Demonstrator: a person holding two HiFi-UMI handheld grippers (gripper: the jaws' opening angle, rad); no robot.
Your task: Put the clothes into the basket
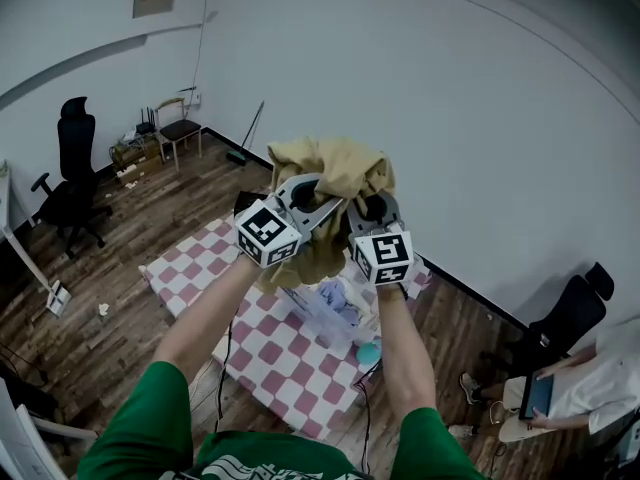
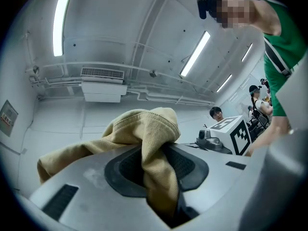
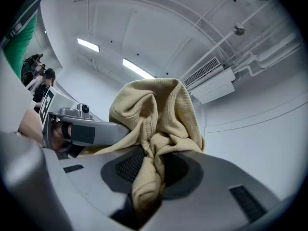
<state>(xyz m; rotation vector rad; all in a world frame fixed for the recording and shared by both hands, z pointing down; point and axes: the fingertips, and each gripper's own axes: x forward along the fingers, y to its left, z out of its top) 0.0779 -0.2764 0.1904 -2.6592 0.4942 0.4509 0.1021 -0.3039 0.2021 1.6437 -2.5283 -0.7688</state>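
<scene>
The left gripper (image 2: pixel 156 166) is clamped on a fold of the tan garment (image 2: pixel 144 129), the cloth pinched between its dark pads; the right gripper (image 3: pixel 149 170) is clamped on another bunch of the same garment, so the piece is carried by both at once, with the two grippers close beside each other.

The garment is in the air above the basket (image 1: pixel 335 318), well clear of its rim. In the head view the basket sits directly under the grippers on the checked mat (image 1: pixel 260 353), with pale clothes already inside. The drop therefore looks to run straight down, and neither hand seems nearer to the basket than the other. The cloth is crumpled into a lump with no clear long axis, apart from a tail hanging down between the grippers toward the basket.

The garment and grippers cover much of the basket, so how full it is cannot be judged. Both gripper views look up at the ceiling and show no basket at all. What kind of garment this is stays unclear.
</scene>
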